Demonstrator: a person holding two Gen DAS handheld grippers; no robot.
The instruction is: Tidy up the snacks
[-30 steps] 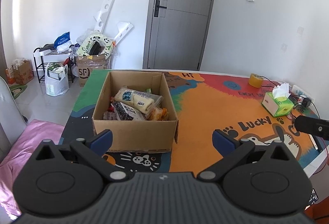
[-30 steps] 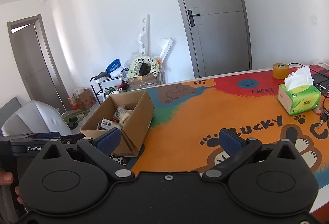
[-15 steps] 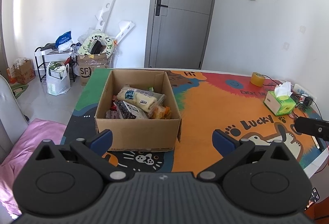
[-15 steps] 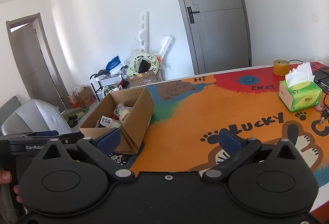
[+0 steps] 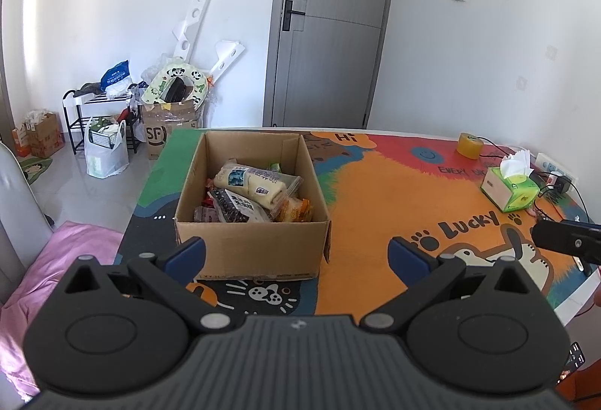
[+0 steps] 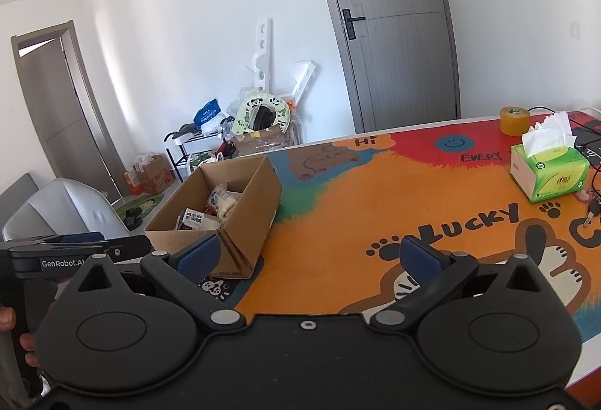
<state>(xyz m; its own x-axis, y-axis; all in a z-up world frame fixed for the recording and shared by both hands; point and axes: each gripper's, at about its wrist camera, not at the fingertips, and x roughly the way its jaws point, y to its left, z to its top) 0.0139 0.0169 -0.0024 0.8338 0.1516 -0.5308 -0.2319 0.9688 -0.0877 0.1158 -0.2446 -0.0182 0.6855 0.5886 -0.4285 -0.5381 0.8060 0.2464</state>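
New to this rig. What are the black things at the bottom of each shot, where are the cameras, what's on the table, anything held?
No robot arm: a person holds one two-finger gripper in each hand, each with a fisheye camera looking along its fingers. One picture is from the left gripper, the other from the right gripper; the black shapes are the grippers' own bodies. Both are open and hold nothing. On the colourful table mat sit a cardboard box of snacks, a tissue box and a tape roll. The left gripper also shows at the right view's left edge.

The room is lit brightly by daylight. Soft glare is seen on the floor (image 5: 71, 180). Straight lines are bent near the edges, and corners are darkened.
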